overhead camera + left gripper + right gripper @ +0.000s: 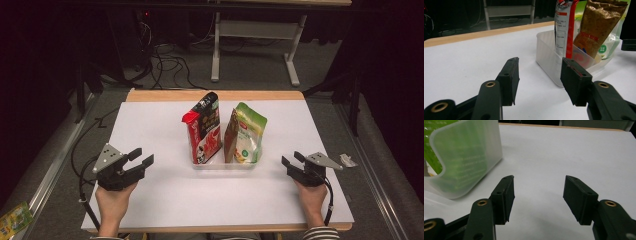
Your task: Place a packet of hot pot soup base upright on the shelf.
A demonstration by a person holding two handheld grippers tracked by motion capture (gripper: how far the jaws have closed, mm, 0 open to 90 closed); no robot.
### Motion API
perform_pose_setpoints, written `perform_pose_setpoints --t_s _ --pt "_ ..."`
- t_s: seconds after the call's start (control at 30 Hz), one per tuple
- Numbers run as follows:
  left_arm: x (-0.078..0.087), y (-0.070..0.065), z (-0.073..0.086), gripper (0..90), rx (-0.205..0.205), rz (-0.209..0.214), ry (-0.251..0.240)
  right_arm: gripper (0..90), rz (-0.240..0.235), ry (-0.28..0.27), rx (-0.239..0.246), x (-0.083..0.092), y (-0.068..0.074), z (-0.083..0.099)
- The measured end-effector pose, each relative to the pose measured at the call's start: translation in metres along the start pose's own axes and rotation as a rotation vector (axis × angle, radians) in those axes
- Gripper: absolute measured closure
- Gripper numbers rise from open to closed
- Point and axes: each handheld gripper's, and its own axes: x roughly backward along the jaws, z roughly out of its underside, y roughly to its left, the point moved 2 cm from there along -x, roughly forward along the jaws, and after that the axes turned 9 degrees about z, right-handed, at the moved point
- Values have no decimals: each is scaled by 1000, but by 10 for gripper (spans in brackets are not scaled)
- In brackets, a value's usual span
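Both hands sat low at the near edge of the white table (165, 195), each wrapped around a black tool. On the left, the left gripper (141, 159) rested at about eight o'clock from the middle of the table, its jaws spread wide with nothing between them. Over at four o'clock the right gripper (291, 160) mirrored it, jaws also parted and empty, pointing in toward the centre.

Between them, well apart from either tool, stood the clear plastic tub (223, 165) at the table's middle. From the left gripper view the tub (549, 58) lay ahead at roughly one o'clock of the open jaws, not touching them. From the right gripper view its rounded corner (466, 160) loomed at ten o'clock, just beside the left-hand jaw but clear of it.

And inside the tub: a red and black packet (204, 128) stood upright at the left, and a brown and green pouch (245, 134) stood upright at the right, side by side, tops rising well above the rim.

Out at three o'clock, by the table's right edge, lay a small crumpled scrap (348, 160).
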Motion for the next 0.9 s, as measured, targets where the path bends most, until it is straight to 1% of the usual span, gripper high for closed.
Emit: perform_pose_setpoints --t_s 0.2,0.7,0.9 --pt "-3 -1 4 494 -3 2 22 423 3 -3 1 0 0 0" --pt "-9 -10 14 490 -8 20 32 423 1 -10 -2 0 0 0" --pt "-13 -12 20 491 -13 18 35 423 2 -9 -6 1 0 0"
